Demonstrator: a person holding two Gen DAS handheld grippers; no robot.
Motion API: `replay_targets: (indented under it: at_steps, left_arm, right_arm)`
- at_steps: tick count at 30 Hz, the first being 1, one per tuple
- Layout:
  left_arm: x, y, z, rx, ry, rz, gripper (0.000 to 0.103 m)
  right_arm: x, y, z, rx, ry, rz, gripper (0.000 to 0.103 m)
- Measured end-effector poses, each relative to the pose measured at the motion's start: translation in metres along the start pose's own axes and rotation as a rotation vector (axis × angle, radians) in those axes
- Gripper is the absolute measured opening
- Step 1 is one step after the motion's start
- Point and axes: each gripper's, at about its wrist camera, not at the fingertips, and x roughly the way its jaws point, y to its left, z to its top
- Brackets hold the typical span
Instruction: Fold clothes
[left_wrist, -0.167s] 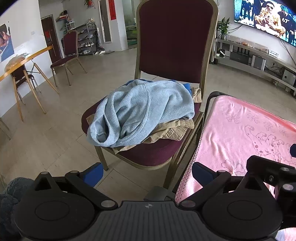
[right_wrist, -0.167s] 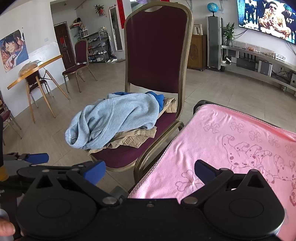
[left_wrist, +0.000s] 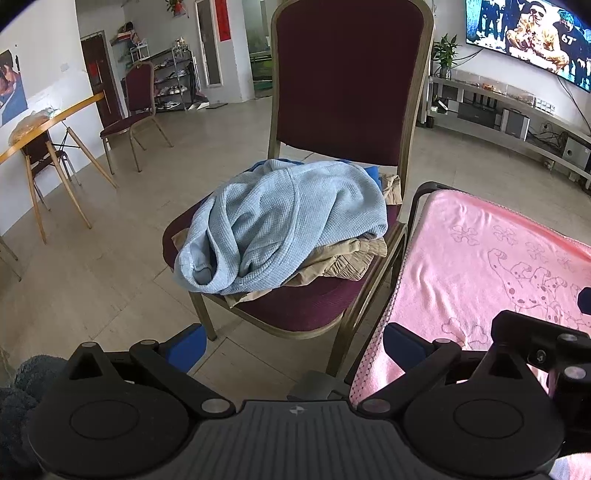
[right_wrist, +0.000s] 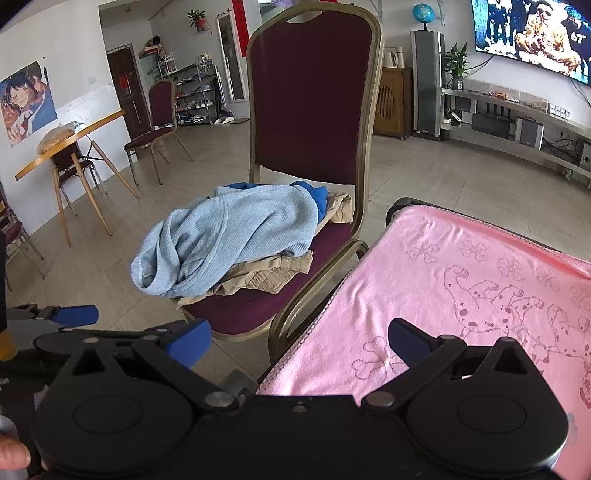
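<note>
Nothing's getting folded yet: left gripper (left_wrist: 293, 343) and right gripper (right_wrist: 299, 341) are hovering near the chair (left_wrist: 347, 74), jaws wide, empty. Probably grabbing the light blue sweater (left_wrist: 288, 221) off its seat next.

No visible change: clothes pile (left_wrist: 280, 225) on the chair (left_wrist: 347, 74), same place.

Pretty bright room, pale tiled floor (left_wrist: 122, 266) and white walls. There was a maroon banquet chair (left_wrist: 347, 74) up front, another one (right_wrist: 162, 107) by a wooden table (right_wrist: 70, 142) on the left, a shoe rack (right_wrist: 195, 92) behind, and a wall TV (right_wrist: 532, 33) over a long low shelf (right_wrist: 517, 110).
</note>
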Motion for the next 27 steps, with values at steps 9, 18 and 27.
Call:
replay_targets:
  at_steps: [9,18,27]
  left_arm:
    - [-0.0016,-0.0029,-0.0019,0.001,-0.01,0.001,0.102]
    - [-0.0015,-0.0026,-0.0014,0.003,-0.008,0.001,0.102]
    - [-0.0014,-0.0029,-0.0015,0.005,-0.009,0.004,0.102]
  right_arm:
    - [-0.001,0.0011,0.0007,0.002,0.003,0.001,0.103]
    - [-0.0021,-0.0006,0.0001,0.004,0.003,0.002,0.103]
    - [-0.0022,-0.0011,-0.0006,0.005,0.005,-0.002,0.103]
